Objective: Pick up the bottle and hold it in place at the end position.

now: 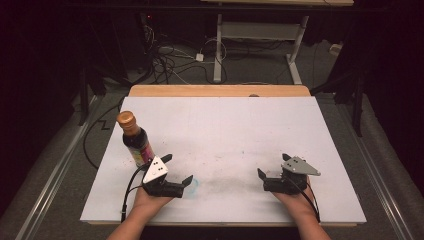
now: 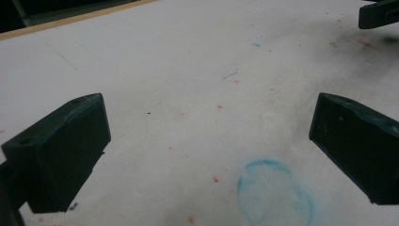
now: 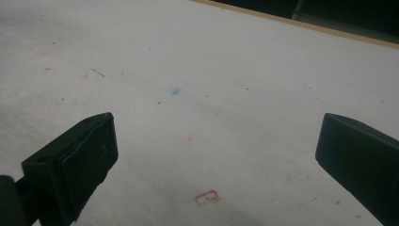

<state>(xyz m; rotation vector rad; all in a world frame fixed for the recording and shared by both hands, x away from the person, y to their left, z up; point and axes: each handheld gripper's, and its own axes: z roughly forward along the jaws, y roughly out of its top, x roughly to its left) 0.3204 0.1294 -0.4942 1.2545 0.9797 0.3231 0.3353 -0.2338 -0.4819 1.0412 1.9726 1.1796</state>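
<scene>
Item: bottle [image 1: 135, 138], one, upright near the left edge of the white surface [image 1: 240, 125]. Brown-gold cap on; dark liquid is seen through the body, fill level not readable; a pink label is carried low on the side. It is placed just beyond and to the left of the left claw [image 1: 177, 169].

Left claw: released, jaws spread wide, nothing between them; bare surface and a faint blue ring mark [image 2: 275, 192] are seen past its jaws in the left gripper view. It is aimed to the right of the bottle, not at it.

Right claw [image 1: 272, 167]: released, jaws wide, nothing held; well apart from the bottle, over bare surface with a small red stamp mark [image 3: 207, 197].

Risks, as judged:
- The bottle is tall and narrow; it could be tipped by a sideways knock from the left claw or its cable [image 1: 128, 192] as the claw is turned toward it.
- A grip taken high on the neck could let the body swing or slip.
- The smooth round body could slide out between the pads if squeezed off-centre.
</scene>
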